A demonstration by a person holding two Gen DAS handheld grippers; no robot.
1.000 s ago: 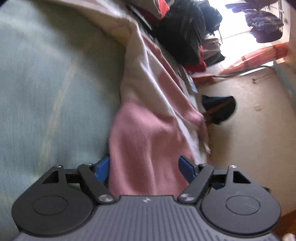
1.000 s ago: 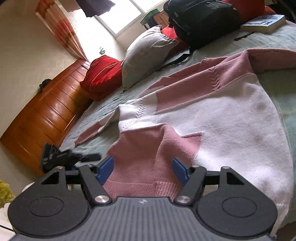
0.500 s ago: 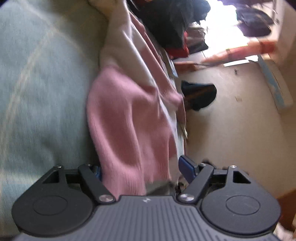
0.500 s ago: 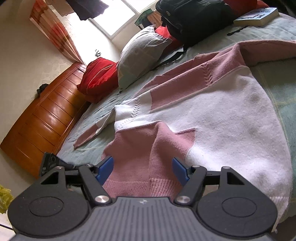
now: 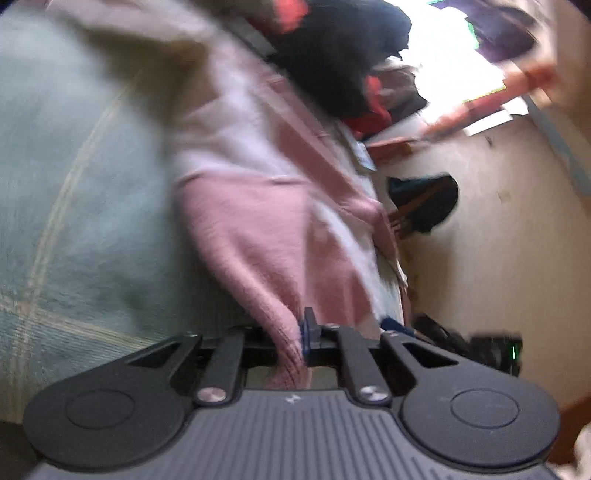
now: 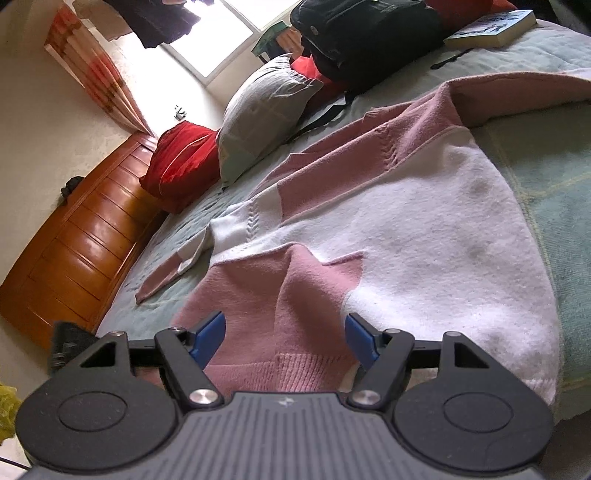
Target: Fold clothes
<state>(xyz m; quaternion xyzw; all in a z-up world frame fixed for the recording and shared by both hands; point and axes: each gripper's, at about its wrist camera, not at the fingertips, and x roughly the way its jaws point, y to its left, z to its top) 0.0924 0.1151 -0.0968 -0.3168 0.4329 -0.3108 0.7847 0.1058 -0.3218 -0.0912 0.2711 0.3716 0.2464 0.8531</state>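
Pink-and-white sweater (image 6: pixel 388 229), pale green, seemingly checked bedspread (image 6: pixel 554 155), red pillow (image 6: pixel 181 162)

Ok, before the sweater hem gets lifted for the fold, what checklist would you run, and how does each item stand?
1. Left gripper shut on the sweater hem: ok, pink knit pinched.
2. Right gripper gripping the hem: not ok, jaws wide open, hem merely between them.
3. Sweater spread flat on the bed: ok.
4. Fold path free: ok, backpack and book lie beyond.
5. Left grip depth: cannot tell, the view is blurred.
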